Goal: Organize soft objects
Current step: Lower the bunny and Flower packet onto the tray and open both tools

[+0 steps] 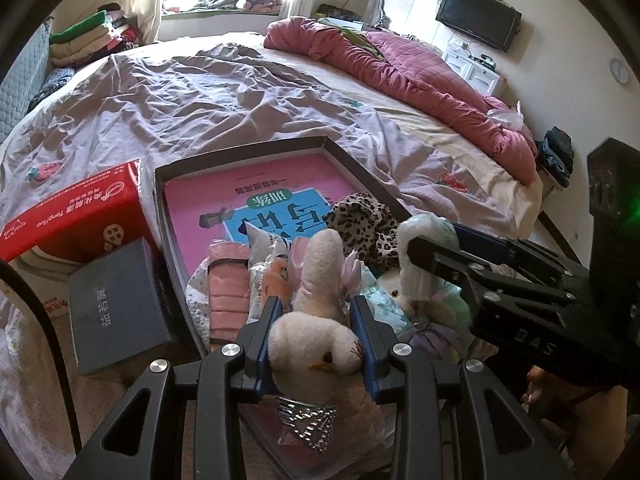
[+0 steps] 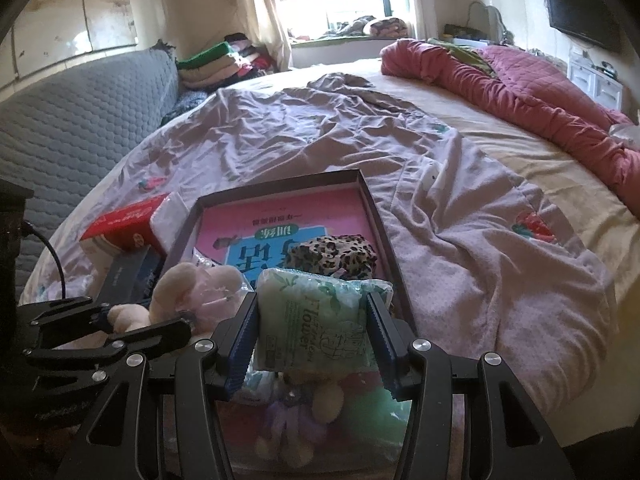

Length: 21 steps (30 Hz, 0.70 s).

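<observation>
My left gripper (image 1: 316,320) is shut on a cream plush bunny (image 1: 312,348) with long ears and a pink bow, held over the near end of a shallow dark box (image 1: 360,168). In the right wrist view my right gripper (image 2: 312,320) is shut on a pale green tissue pack (image 2: 316,320) above the same box (image 2: 376,216). Inside the box lie a pink book (image 1: 240,200), a leopard-print cloth (image 1: 364,220), a pink folded cloth (image 1: 228,288) and other small plush toys. The right gripper (image 1: 424,256) reaches in from the right in the left wrist view.
The box rests on a bed with a rumpled lilac sheet (image 1: 200,96). A red carton (image 1: 80,216) and a grey box (image 1: 116,304) sit left of it. A pink quilt (image 1: 400,68) lies along the right side. Folded clothes (image 2: 224,60) are stacked at the far left.
</observation>
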{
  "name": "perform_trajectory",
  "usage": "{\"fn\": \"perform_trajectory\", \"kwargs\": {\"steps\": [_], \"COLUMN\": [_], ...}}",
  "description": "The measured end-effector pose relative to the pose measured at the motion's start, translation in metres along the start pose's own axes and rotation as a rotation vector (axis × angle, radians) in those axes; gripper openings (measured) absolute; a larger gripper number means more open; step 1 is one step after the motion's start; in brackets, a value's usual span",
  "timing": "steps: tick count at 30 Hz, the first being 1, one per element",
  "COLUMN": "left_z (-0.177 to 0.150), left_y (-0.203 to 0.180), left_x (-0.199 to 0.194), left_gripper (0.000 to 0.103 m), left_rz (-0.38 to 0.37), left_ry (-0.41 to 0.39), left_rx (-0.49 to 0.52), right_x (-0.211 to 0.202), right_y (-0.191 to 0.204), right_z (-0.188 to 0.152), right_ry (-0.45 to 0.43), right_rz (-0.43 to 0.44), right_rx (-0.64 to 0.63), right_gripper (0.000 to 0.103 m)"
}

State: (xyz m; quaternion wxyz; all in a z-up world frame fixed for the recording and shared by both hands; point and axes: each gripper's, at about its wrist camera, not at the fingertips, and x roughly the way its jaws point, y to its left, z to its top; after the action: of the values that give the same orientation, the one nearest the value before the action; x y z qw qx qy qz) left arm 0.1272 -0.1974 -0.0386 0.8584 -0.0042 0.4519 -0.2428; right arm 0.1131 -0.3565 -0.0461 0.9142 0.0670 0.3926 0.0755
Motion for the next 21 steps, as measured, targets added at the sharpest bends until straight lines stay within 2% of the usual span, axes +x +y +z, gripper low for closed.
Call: {"fn": "perform_trajectory", "kwargs": {"steps": [21], "left_z": [0.0], "left_y": [0.001], "left_x": [0.001], "left_gripper": [0.036], "left_rz": [-0.003], "left_ry": [0.0], "left_rx": [-0.003], "right_x": [0.03], "right_y": [0.011], "right_z": [0.012], "right_ry": [0.016], "right_rz": [0.002], "right_rx": [-0.024], "right_gripper": [0.056]}}
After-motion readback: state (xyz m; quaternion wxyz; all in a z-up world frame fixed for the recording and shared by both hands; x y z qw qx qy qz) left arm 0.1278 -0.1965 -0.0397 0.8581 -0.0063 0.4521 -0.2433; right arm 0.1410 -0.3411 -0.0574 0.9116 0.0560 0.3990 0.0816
